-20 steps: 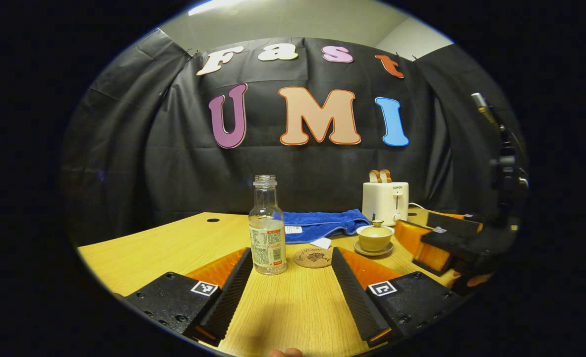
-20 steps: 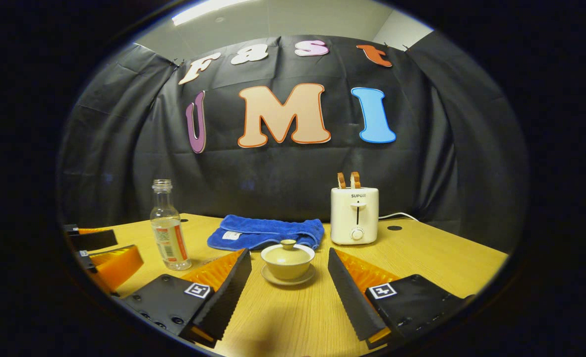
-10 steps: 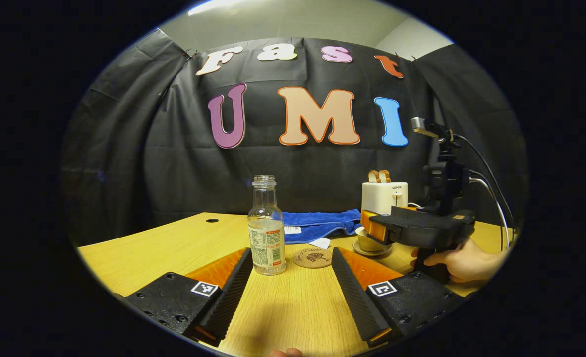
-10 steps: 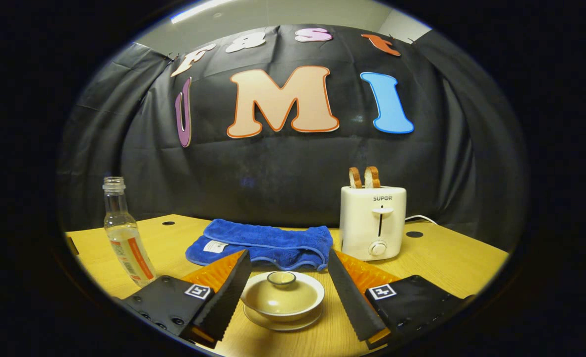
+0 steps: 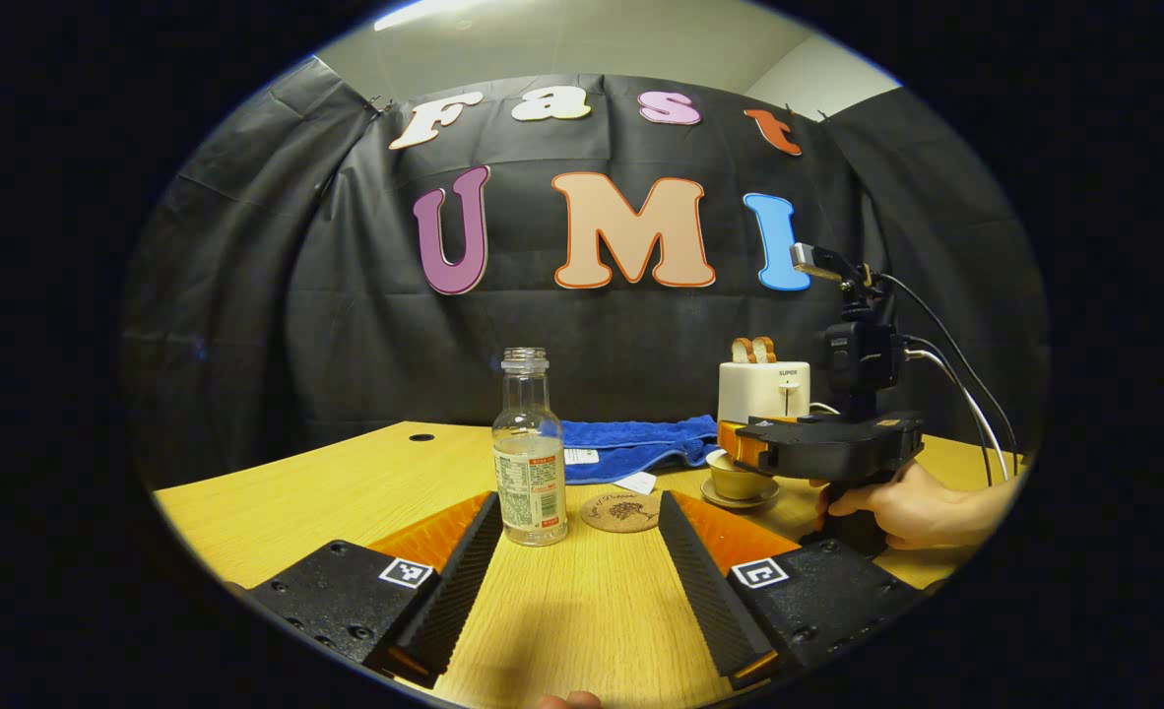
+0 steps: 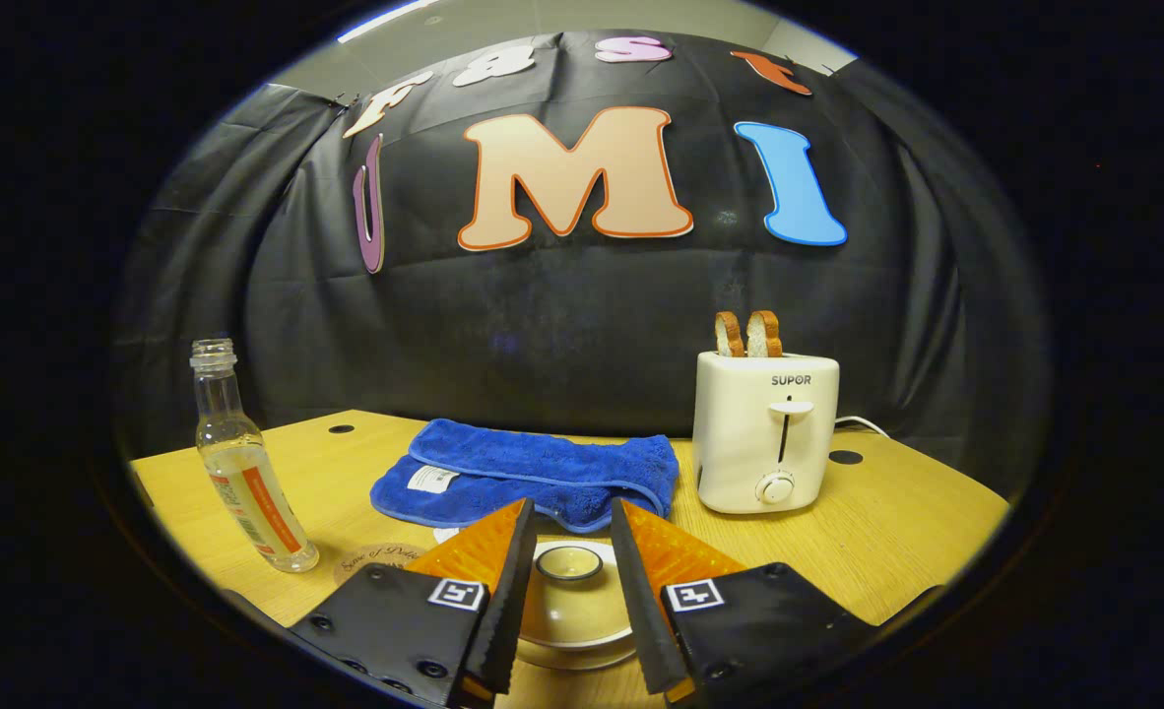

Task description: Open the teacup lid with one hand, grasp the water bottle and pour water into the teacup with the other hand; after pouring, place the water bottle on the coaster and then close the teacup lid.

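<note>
Closest thing in the right gripper view is the right gripper (image 6: 567,591) itself, with its two fingers drawn in narrow on either side of the teacup lid (image 6: 569,581). The knob on top sits right in the gap, but I honestly can't tell if the pads are touching it or just flanking it. The fingers hide most of the teacup (image 6: 572,640), so only a sliver of rim and saucer peeks out underneath.

In the left gripper view, the left gripper (image 5: 569,591) has its fingers spread wide with nothing between them, low over the table (image 5: 326,492). The water bottle (image 5: 530,453) stands upright just past its left finger, no cap on, partly filled. The coaster (image 5: 623,512) is right beside the bottle, bare. A fingertip is cut off at the very bottom edge.

Further right, a hand (image 5: 902,507) holds the right gripper by its handle, and its body covers the top of the cup. Cables loop off its camera mount.

Count: one bottle, one coaster, one teacup with lid, one folded blue towel (image 6: 533,473), one white toaster (image 6: 765,433) with two slices of bread (image 6: 747,335) sticking up.

The tabletop is light wood with a few dark round holes near the back. Behind it hangs black cloth, with a pale ceiling and a light strip above.
</note>
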